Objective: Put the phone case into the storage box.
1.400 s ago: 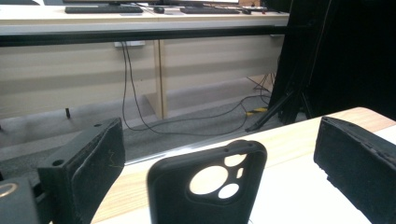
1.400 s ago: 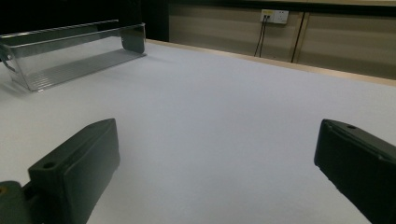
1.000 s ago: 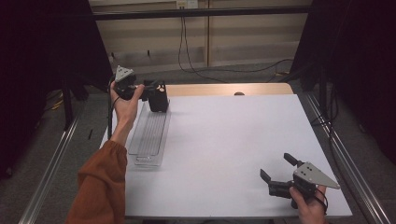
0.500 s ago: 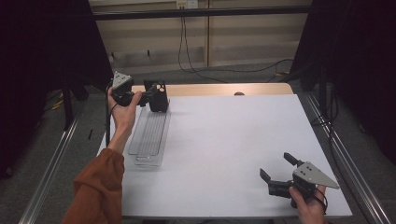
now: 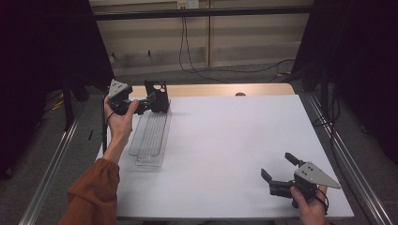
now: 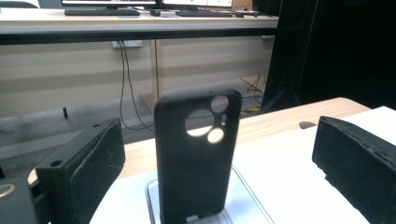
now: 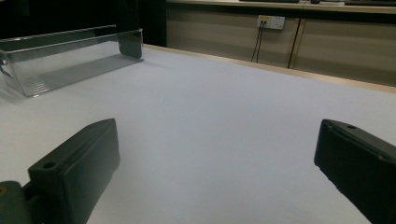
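Observation:
A black phone case point(image 5: 157, 95) stands upright at the far end of a long clear plastic tray point(image 5: 151, 137) on the left of the white table. My left gripper point(image 5: 151, 102) is level with the case, held by a hand in an orange sleeve. In the left gripper view the case point(image 6: 196, 154) stands between the two jaws with a gap on each side, so the left gripper point(image 6: 217, 140) is open. My right gripper point(image 5: 276, 165) rests near the front right corner, open, nothing between its jaws. The right gripper view point(image 7: 217, 135) looks across bare table to the tray point(image 7: 60, 60).
The white tabletop point(image 5: 225, 140) has a wooden strip point(image 5: 211, 89) along its far edge. Metal rails run down both sides of the table, with dark curtains beyond. Cables hang on the back wall.
The left hand and gripper have drifted a little left and nearer to me; the phone case stays upright at the tray's far end. The right gripper has not moved.

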A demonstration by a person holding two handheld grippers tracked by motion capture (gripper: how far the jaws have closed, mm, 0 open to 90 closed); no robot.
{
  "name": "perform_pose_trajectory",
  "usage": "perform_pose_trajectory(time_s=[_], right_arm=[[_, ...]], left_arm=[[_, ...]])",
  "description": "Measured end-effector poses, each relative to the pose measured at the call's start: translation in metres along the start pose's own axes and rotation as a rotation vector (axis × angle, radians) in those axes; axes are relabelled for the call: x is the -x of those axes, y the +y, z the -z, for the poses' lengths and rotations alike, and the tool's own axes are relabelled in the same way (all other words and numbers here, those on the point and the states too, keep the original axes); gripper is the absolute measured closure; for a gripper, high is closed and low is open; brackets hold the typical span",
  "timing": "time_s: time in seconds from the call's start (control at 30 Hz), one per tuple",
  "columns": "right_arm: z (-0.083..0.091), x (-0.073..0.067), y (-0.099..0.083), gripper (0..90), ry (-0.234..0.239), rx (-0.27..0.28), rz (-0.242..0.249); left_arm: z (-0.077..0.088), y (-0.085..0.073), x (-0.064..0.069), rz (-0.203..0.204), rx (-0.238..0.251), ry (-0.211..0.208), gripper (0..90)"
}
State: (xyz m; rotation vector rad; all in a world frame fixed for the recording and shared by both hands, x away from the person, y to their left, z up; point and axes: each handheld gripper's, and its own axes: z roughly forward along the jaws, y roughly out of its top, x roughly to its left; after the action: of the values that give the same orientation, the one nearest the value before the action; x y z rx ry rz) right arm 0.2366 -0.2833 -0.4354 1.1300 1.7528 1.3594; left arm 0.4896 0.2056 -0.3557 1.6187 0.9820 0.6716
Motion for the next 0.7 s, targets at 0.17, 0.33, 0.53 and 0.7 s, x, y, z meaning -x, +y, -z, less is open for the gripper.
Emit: perform_pose_trajectory(time_s=[0.17,0.33,0.53,0.7], right_arm=[[-0.001,0.001,0.000,0.0,-0.003,0.004,-0.006],[-0.002,0.002,-0.001,0.0,0.000,-0.001,-0.006],[-0.003,0.001,0.000,0.0,-0.003,0.001,-0.007],[-0.002,0.002,0.000,0.0,-0.004,0.003,-0.006]], left_arm=[[0.007,-0.005,0.004,0.014,0.000,-0.018,2.6],[0.011,-0.008,0.009,0.015,0.007,-0.046,2.5],[0.017,-0.011,0.019,-0.020,0.011,-0.074,2.5],[0.024,-0.015,0.025,-0.021,0.019,-0.092,2.5]])
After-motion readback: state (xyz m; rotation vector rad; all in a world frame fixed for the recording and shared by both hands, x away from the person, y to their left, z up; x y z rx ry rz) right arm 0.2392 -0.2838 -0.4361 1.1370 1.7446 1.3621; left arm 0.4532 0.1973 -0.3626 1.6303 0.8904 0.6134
